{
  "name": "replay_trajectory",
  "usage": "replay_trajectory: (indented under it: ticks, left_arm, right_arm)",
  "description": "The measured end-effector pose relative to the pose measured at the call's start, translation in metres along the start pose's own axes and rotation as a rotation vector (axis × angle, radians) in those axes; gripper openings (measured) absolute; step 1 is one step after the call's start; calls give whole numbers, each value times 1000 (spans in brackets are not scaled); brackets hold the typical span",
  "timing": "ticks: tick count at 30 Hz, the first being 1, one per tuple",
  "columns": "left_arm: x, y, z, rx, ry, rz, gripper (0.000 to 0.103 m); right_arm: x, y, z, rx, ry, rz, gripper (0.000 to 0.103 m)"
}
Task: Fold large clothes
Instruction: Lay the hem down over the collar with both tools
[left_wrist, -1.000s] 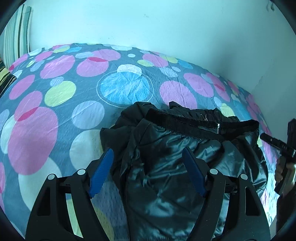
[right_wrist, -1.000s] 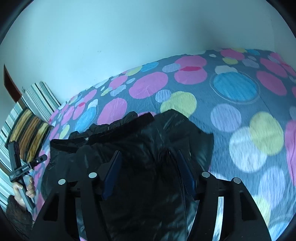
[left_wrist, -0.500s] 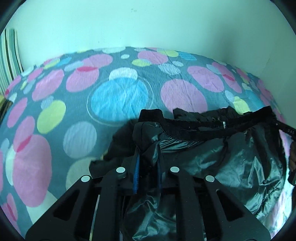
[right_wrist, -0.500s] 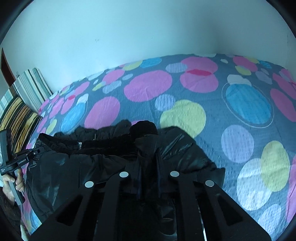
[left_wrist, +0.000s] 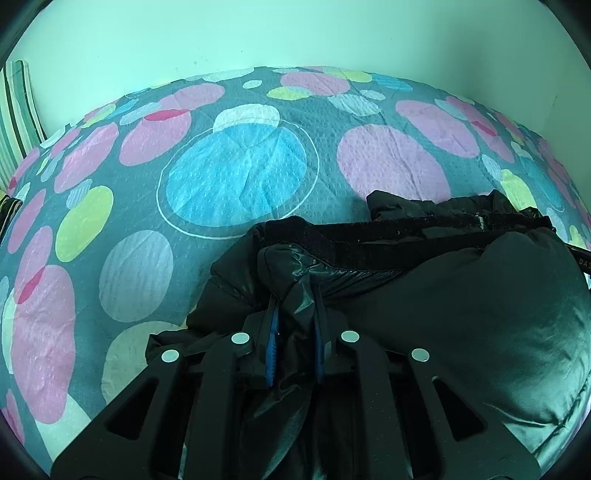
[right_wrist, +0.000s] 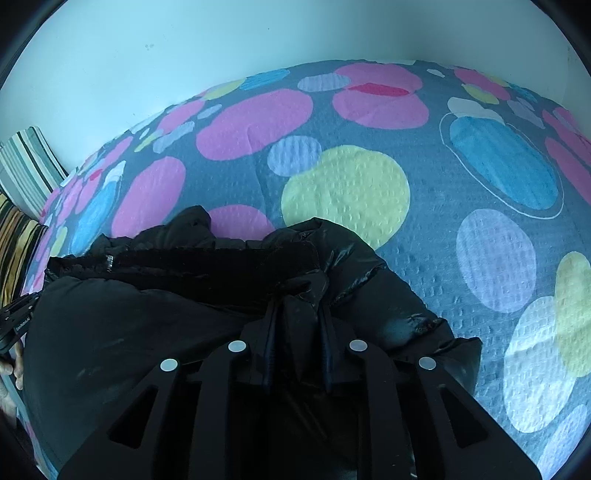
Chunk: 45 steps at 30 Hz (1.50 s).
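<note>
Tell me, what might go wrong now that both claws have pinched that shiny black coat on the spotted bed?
1. The left gripper and right gripper each pinch only a small bunch of the black puffer jacket; the slick fabric could slip out when lifted.
2. The jacket lies puffy and rumpled on the bedspread, so a fold may end up lopsided.
3. The loose sleeve might drag and spoil the fold.

Black jacket (left_wrist: 461, 325) btwn gripper (left_wrist: 295, 314) pads: glossy, smooth puffy cloth w/ matt fuzzy collar band. Bedspread (left_wrist: 236, 173) ahead: matt, dimpled cloth.
</note>
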<state>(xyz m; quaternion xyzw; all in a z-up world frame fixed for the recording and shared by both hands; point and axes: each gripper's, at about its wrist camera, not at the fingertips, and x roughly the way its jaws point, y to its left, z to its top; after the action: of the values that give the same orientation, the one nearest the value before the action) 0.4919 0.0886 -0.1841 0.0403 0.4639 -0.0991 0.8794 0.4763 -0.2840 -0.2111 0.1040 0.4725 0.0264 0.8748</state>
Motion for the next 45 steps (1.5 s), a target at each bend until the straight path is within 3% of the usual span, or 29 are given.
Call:
replay_trajectory:
  ticks: [7, 9, 14, 18, 22, 25, 28, 31, 34, 45]
  left_arm:
    - [-9, 0, 4, -17, 3, 17, 20]
    - [-17, 3, 4, -41, -4, 37, 27]
    - [-53, 12, -2, -92, -46, 53, 32]
    - [-83, 1, -10, -118, -89, -7, 35]
    - [-91, -28, -20, -102, -107, -64, 42]
    - [-76, -48, -24, -92, -74, -84, 42]
    - [-57, -54, -28, -97, -49, -61, 42]
    - [-42, -54, -31, -101, -34, -43, 43]
    - [-34, -58, -32, -73, -40, -8, 43]
    - [-31, -64, -35, -57, -66, 42, 42]
  right_arm:
    - [-1, -1, 1, 7, -4, 6, 21]
    - [-6, -2, 2, 11, -12, 22, 23]
    - [-36, -8, 3, 54, -64, 16, 36]
    - [-74, -1, -4, 79, -139, 28, 36]
    - [-91, 25, -15, 47, -155, 85, 36]
    - [-87, 47, -21, 25, -131, 142, 36]
    - [-71, 67, -27, -7, -104, 143, 36]
    - [-49, 78, -34, -57, -90, 77, 35]
    - [-28, 73, -38, -46, -77, 71, 34]
    - [-18, 78, -42, -78, -111, 29, 34]
